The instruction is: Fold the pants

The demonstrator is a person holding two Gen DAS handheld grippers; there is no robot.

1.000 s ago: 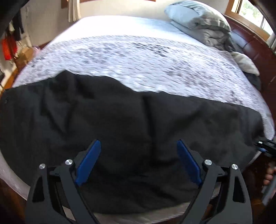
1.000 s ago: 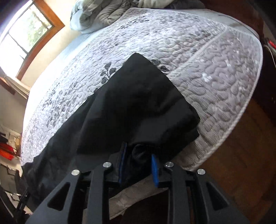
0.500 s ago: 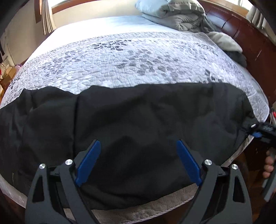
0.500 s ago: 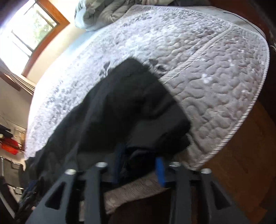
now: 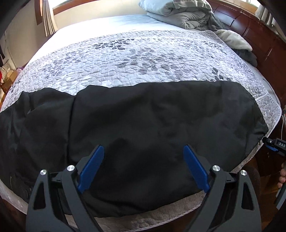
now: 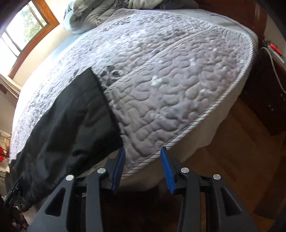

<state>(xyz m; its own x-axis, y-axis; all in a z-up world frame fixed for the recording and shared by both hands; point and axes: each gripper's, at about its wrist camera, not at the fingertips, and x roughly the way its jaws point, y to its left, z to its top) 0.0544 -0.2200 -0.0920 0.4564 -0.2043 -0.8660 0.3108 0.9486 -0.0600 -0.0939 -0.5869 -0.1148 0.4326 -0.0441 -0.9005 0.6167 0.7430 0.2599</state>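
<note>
The black pants (image 5: 139, 125) lie spread across the near edge of the bed, waist end with a zipper at the left and leg end at the right. My left gripper (image 5: 143, 157) is open and empty, hovering over the middle of the pants. My right gripper (image 6: 143, 157) is open and empty at the bed's corner, just right of the pants' leg end (image 6: 71, 128). The right gripper's tip also shows in the left wrist view (image 5: 275, 144) beside the leg end.
The grey quilted bedspread (image 5: 143, 58) covers the bed. A heap of grey bedding (image 5: 182, 12) and pale fleece (image 5: 234, 41) sits at the far right by the wooden headboard (image 5: 264, 44). Wooden floor (image 6: 241, 148) and dark furniture (image 6: 264, 89) lie right of the bed corner.
My right gripper opened and let go of the pants' leg end, then shifted right off the fabric. The left gripper's view swung right along the pants, still open.
</note>
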